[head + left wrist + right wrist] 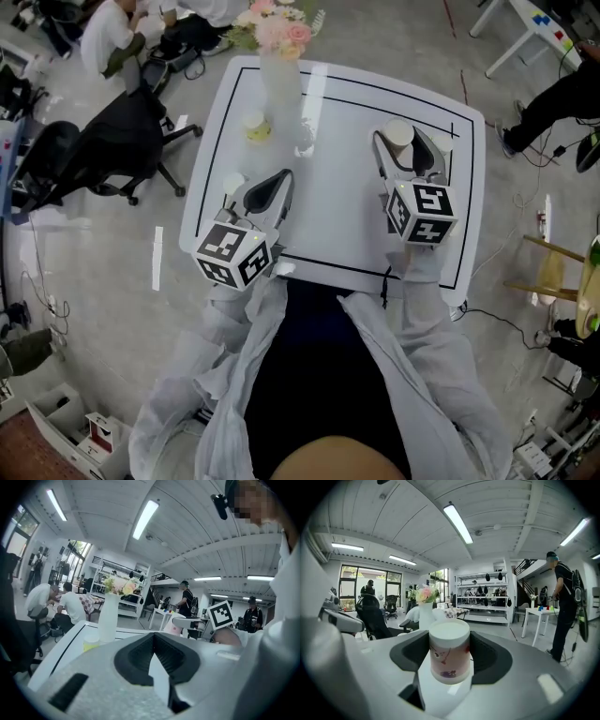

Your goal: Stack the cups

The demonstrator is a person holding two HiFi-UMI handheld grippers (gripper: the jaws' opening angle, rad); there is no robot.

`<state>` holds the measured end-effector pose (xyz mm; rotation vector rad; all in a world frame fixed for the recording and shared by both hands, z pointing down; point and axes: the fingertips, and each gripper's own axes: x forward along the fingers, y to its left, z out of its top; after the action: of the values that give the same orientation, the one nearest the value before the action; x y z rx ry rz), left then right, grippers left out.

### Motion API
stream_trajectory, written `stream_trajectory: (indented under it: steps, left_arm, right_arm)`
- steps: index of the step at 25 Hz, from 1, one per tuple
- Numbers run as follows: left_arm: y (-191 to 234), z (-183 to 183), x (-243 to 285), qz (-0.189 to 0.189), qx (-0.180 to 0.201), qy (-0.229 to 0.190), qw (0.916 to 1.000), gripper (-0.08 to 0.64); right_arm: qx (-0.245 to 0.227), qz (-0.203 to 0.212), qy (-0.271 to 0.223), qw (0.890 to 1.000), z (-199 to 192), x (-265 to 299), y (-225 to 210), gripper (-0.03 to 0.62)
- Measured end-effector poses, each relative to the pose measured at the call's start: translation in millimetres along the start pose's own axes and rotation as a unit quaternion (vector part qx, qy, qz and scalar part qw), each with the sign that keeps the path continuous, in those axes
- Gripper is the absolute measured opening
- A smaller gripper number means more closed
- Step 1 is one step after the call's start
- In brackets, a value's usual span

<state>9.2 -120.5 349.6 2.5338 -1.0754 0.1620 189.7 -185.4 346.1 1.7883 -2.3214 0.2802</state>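
My right gripper is shut on a white cup with a pinkish print, held upright over the far right part of the white table. The right gripper view shows that cup standing between the dark pads. My left gripper is over the table's left side, jaws together with nothing in them. A small white cup stands just left of it. A yellow-green cup sits by the vase, also visible in the left gripper view. Another small white cup stands right of the right gripper.
A tall white vase with pink flowers stands at the table's far middle, with a clear glass-like item beside it. A black office chair is left of the table. People sit and stand around the room.
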Motion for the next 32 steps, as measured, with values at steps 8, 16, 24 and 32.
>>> stream_trajectory:
  steps: [8, 16, 24, 32]
  left_arm:
    - [-11, -16, -29, 0.038, -0.011, -0.002, 0.9992, 0.003]
    - [-7, -40, -57, 0.08, -0.027, -0.006, 0.9964, 0.003]
    - [13, -53, -75, 0.112, -0.044, -0.004, 0.9927, 0.003]
    - [26, -49, -68, 0.102, -0.035, -0.002, 0.9942, 0.003]
  right_arm:
    - [0.003, 0.046, 0.012, 0.999, -22, -40, 31, 0.277]
    - [-0.005, 0.101, 0.021, 0.995, -53, -42, 74, 0.278]
    - [-0.025, 0.147, 0.02, 0.989, -67, -23, 115, 0.278]
    - [-0.033, 0.169, 0.028, 0.985, -81, 13, 139, 0.278]
